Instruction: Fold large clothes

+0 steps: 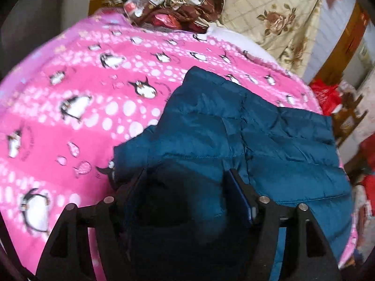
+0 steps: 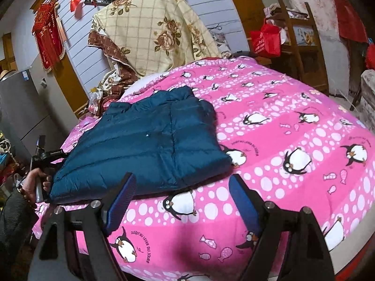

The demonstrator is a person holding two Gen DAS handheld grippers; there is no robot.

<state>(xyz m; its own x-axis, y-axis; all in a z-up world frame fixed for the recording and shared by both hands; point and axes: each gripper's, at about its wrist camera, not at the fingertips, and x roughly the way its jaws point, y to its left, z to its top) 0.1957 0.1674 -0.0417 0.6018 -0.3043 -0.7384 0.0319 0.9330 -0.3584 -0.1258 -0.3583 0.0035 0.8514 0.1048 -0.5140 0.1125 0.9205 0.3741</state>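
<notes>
Right wrist view: jacket (image 2: pixel 145 140) partly folded on bed (image 2: pixel 293 107); more folds likely remain. Left gripper (image 1: pixel 187 182) fingers around jacket, grip unclear; right gripper (image 2: pixel 182 194) fingers released, empty.

1. The jacket (image 2: pixel 145 140) is plain deep teal, quilted in stitched bands, with one tiny pale speck on it.
2. The bedspread (image 2: pixel 293 107) is bright pink with bands of white dots, black-and-white penguins, small pink fish and dark lettering.
3. The quilt (image 2: pixel 152 28) is cream with a thin tan grid and brown roses; its border is dark brown with small pale flowers.
4. The bag (image 2: pixel 267 39) is red with faint pale print.
5. The wall hanging (image 2: pixel 49 35) is red with gold fringe.
6. The right tongs (image 2: pixel 182 194) are black with blue pads.
</notes>
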